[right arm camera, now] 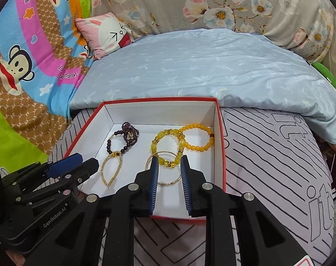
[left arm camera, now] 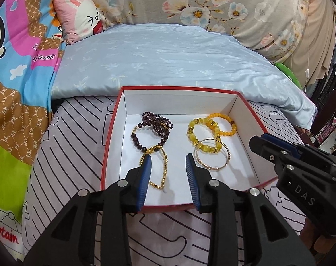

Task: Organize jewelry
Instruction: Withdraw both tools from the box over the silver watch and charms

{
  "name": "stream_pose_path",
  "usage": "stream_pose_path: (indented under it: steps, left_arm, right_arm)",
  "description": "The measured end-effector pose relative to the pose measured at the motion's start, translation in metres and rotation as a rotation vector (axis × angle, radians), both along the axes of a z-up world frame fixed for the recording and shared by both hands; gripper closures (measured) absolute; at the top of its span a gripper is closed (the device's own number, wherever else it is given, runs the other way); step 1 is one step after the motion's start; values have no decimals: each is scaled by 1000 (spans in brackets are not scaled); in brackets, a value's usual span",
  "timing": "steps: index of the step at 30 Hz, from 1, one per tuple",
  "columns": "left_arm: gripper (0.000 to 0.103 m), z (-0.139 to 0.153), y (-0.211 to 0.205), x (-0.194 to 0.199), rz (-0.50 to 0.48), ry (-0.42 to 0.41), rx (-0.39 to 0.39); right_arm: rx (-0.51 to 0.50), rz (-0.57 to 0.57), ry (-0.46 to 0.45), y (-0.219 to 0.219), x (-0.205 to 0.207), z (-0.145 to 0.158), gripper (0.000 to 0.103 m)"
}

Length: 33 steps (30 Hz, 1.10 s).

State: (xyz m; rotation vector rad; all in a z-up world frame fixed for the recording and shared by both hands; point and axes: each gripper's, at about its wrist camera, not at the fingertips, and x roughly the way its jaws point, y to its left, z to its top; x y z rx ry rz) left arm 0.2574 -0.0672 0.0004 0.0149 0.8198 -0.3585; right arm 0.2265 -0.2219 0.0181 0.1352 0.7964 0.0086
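From the left wrist we look forward and down along the left gripper point(left arm camera: 168, 161) into a red-rimmed box point(left arm camera: 179, 89) close below. From the right wrist we look likewise past the right gripper point(right arm camera: 169, 163), from the box's right. Both views share the box and the blue quilt point(left arm camera: 168, 55) behind.

On my right gripper point(left arm camera: 259, 143), seen from the left wrist, the black plastic body reads "DAS", and my left gripper point(right arm camera: 79, 160) carries "GenRobot.AI" in small white letters. The bright cartoon-monkey quilt point(right arm camera: 35, 51) says "frank", and the pale lilac black-lined sheet point(right arm camera: 278, 155) shows a large outlined "it".
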Motion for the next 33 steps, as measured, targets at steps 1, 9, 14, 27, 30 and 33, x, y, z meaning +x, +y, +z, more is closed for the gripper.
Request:
stream_pose_path:
  steps: [1,9,14,27,30,33]
  left_arm:
    - [72,1,0,-3,-1,-1,-1]
    - [72,7,11,-30,5,1,-8]
    - [72,4,17,-49,9,16,-8]
    - [72,-10,35,-94,18,63,-16]
    - [72,-17,37,-102,19,75,-6]
    - [72,-22,41,-109,21,92,-13]
  right_arm:
    - [0,-1,-1,0,-3,1,82]
    - [9,-14,1,-4,-44,5,81]
    - [7,-19,10,-2,-68,3,82]
    - [11,-14,59,5,-123,-18,82]
    - [19,-13,78,5,-130,-26,82]
    - [23,-11,94,6,-137,-33,82]
